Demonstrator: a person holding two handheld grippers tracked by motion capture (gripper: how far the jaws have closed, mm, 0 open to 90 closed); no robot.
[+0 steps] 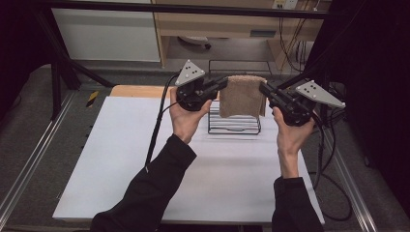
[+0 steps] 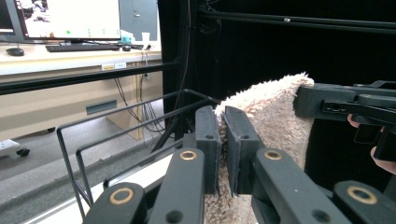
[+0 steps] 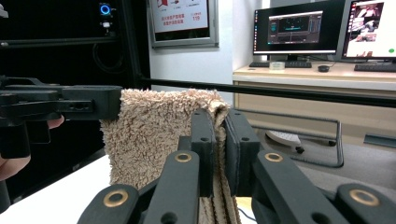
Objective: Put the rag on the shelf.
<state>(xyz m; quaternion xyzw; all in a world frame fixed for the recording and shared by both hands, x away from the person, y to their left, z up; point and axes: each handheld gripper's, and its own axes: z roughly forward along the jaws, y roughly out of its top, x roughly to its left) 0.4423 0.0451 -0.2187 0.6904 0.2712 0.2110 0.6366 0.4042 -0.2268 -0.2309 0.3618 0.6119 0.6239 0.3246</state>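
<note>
Holding the beige fluffy terry towel [image 1: 241, 95] by its top corners, left hand-held gripper [image 1: 223, 84] and right hand-held gripper [image 1: 263, 88] both pinch it above the black wire rack [image 1: 234, 126]. Light, limp, grippy; you keep corner pinches, it sags between.

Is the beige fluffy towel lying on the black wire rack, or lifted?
Lifted: the beige fluffy towel hangs between left gripper and right gripper, above the black wire rack.

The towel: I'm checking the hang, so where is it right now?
In the high view the towel hangs above the wire rack, stretched between the left gripper and the right gripper.
</note>
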